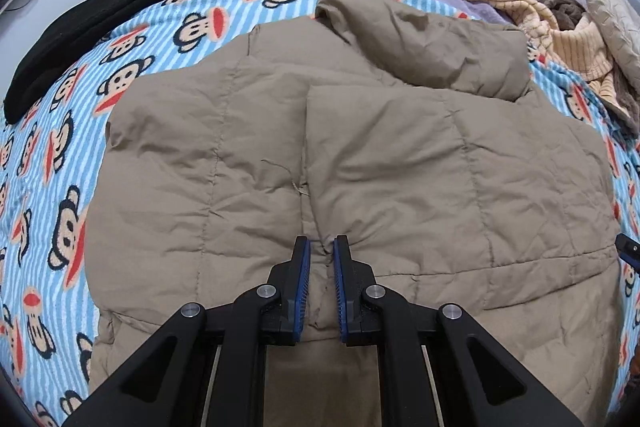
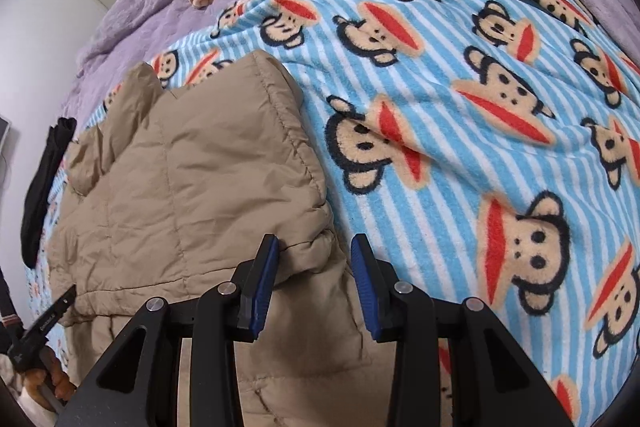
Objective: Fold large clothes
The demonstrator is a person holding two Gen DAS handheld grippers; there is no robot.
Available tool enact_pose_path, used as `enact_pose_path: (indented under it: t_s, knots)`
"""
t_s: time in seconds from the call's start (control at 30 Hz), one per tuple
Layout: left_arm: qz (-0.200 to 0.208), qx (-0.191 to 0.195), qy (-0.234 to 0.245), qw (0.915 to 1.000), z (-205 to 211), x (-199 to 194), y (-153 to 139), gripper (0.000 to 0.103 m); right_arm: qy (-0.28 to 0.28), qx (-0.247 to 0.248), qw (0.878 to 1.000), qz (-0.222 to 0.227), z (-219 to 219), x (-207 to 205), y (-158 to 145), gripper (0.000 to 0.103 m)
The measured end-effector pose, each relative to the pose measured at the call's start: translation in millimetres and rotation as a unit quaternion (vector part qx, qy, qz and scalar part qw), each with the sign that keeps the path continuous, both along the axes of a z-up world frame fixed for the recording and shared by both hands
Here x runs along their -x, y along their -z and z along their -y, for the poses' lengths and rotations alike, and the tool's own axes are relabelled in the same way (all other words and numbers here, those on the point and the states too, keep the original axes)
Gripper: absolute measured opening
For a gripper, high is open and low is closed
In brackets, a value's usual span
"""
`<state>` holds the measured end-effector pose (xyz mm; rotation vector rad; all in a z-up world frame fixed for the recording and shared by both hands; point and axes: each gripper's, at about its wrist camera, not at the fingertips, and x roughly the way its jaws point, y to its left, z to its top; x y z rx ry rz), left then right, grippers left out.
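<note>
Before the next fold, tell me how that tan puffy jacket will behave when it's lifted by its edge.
The tan puffy jacket will probably drape rather than hold shape: its shell is creased and slack. Quilted, puffed panels suggest it is light for its bulk and may spring back after folding. The shell looks smooth, so the left hand-held gripper, closed on a small pinch, might slip.

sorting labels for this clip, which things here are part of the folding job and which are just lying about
Job: tan quilted puffer jacket; left claw; right claw.

Lying about: black folded garment; orange striped top; blue striped monkey-print blanket.
</note>
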<state>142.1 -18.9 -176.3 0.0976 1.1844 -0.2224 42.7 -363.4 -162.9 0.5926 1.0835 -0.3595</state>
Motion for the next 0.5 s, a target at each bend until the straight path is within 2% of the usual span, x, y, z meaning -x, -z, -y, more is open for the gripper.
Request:
enact_pose_path:
  t_s: [0.07,0.2,0.5]
  knots:
    - [0.001,-0.001,-0.005,1.0,-0.1,-5.5,5.4,0.013,-0.006,-0.003,1.0,-0.015,-1.7,-5.0,11.5,0.041]
    - [0.003,-0.011,-0.002,0.9999,2.4,-13.7,6.8,0.013,0.001,-0.003,1.0,-0.017,3.1,-5.1,14.9,0.052]
    - [-0.007,-0.012,-0.009,0.9999,-12.0,10.7,-15.9,0.013,0.017,-0.041,0.999,-0.004,11.0,34.5,-7.1,0.052]
